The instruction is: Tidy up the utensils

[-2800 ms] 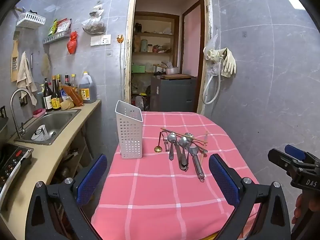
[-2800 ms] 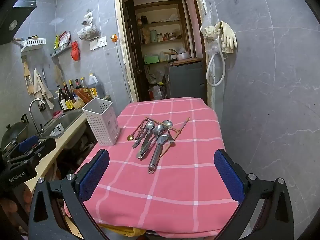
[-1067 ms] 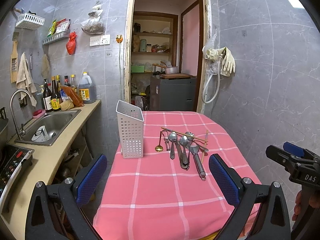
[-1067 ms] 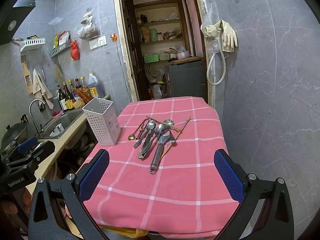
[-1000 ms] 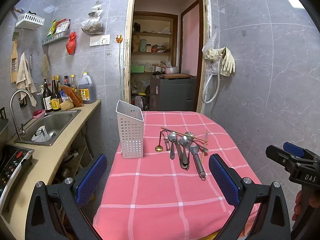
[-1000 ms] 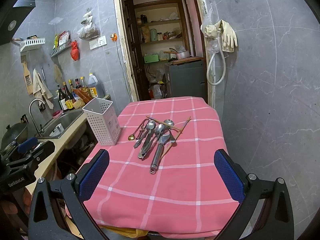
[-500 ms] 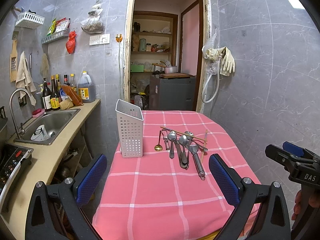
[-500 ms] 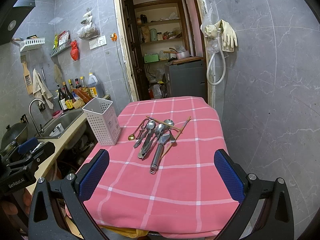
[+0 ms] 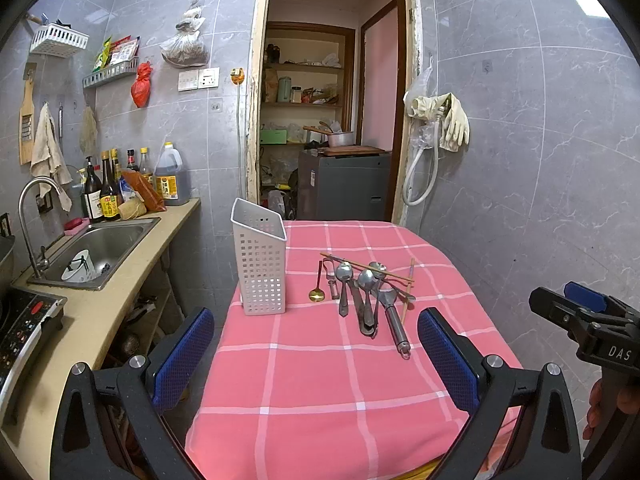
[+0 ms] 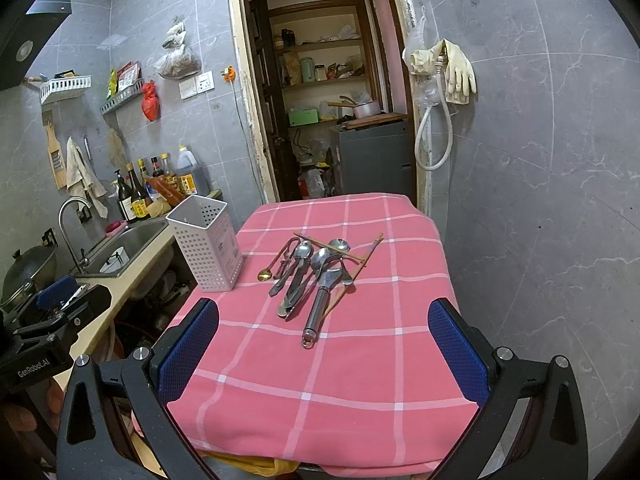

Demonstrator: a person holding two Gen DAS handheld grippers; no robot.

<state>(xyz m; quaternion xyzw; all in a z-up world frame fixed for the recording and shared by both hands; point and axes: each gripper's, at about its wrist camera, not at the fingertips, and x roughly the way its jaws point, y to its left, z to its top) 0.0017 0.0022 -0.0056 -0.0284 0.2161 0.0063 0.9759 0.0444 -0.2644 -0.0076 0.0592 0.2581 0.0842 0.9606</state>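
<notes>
I hold the left tongs (image 9: 312, 356) and right tongs (image 10: 324, 344) spread wide and empty above the near edge of the bench (image 9: 320, 392). The utensils (image 9: 366, 292) lie in a loose pile on the pink cloth at mid-bench, just right of the white perforated caddy (image 9: 262, 264), into which I cannot see. I judge the task not yet started: every visible piece remains to be sorted.
</notes>
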